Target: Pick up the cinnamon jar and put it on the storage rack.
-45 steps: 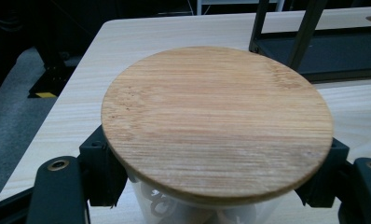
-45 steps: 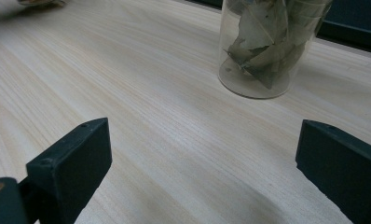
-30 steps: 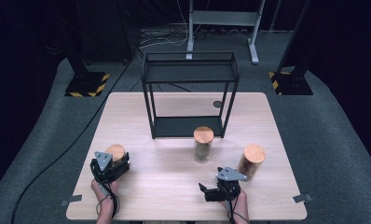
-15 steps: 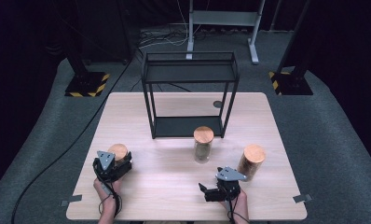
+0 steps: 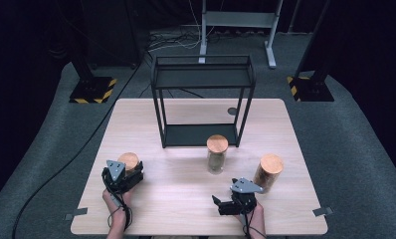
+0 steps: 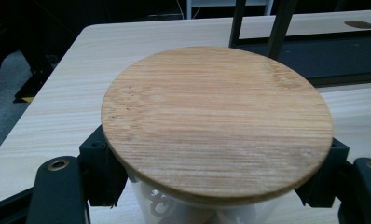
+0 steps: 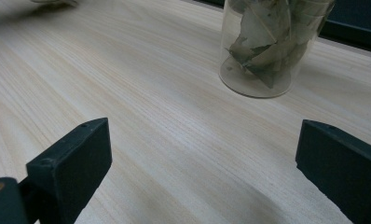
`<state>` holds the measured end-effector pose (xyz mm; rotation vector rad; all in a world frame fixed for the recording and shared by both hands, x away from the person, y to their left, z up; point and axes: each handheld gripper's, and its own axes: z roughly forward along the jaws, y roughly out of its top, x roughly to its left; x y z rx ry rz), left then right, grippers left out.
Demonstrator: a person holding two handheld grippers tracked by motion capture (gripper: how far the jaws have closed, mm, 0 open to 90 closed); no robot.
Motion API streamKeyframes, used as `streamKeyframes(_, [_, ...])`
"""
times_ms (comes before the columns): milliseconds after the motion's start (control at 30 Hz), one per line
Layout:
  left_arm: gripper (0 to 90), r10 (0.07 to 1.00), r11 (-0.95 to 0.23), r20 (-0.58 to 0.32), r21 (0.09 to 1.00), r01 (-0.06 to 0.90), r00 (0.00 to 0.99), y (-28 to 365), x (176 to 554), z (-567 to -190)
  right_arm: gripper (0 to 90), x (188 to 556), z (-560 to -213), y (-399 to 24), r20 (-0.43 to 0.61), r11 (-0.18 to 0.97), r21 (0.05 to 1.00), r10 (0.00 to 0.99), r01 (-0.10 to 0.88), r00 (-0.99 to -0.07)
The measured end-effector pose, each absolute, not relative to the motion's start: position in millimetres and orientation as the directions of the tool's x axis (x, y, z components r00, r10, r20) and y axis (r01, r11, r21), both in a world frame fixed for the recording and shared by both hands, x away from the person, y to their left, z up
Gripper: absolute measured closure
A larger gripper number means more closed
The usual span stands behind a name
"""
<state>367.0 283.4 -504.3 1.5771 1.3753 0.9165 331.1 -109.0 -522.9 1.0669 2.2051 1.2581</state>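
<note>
Between our left gripper's [image 6: 216, 205] fingers [image 6: 99, 172] sits a jar [image 6: 216, 121] with a round bamboo lid, pale brown with fine grain running across it; below the lid we see a clear glass wall with something white inside. The fingers are closed against the glass just under the lid, one on each side, so the grip is firm on the jar. From the high view this left gripper [image 5: 122, 175] and its jar [image 5: 128, 161] are near the front left part of the tabletop [image 5: 186, 199].

Our right gripper's [image 7: 202, 172] fingers [image 7: 72, 163] stand wide apart with nothing between them but bare wood. They touch no jar. Ahead of them, a little to the right in the right gripper view, stands a clear glass jar of dried leaves [image 7: 272, 46], well apart from the fingers. In the high view the right gripper [image 5: 231, 203] rests near the front edge, and the leaf jar [image 5: 217, 154] with its bamboo lid stands upright in the middle of the tabletop.

Just beside the right gripper, to its right, stands a third jar [image 5: 268, 172], also bamboo-lidded, with brownish contents.

Farther back, a black metal shelf frame [image 5: 203, 99] stands on the tabletop, its low shelf just behind the leaf jar. A small dark round disc [image 5: 232, 111] lies beside the frame's right rear leg.
</note>
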Motion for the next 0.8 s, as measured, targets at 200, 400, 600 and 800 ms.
streamKeyframes(200, [25.0, 0.990, -0.060, 0.006, 0.923, 0.381, 0.141, 280, 368, -503, 2.8, 331, -523, -108, 0.033, 0.315, 0.849, 0.770, 0.424, -0.638])
streamKeyframes(400, [25.0, 0.989, -0.064, 0.009, 0.924, 0.376, 0.146, 278, 369, -500, 2.7, 331, -523, -108, 0.034, 0.317, 0.847, 0.769, 0.426, -0.638])
streamKeyframes(600, [25.0, 0.988, -0.068, 0.009, 0.924, 0.375, 0.156, 274, 372, -500, 1.9, 331, -523, -109, 0.034, 0.310, 0.850, 0.773, 0.425, -0.633])
streamKeyframes(800, [24.9, 0.987, -0.067, 0.005, 0.925, 0.373, 0.163, 270, 373, -499, 1.9, 331, -523, -109, 0.033, 0.311, 0.850, 0.774, 0.425, -0.632])
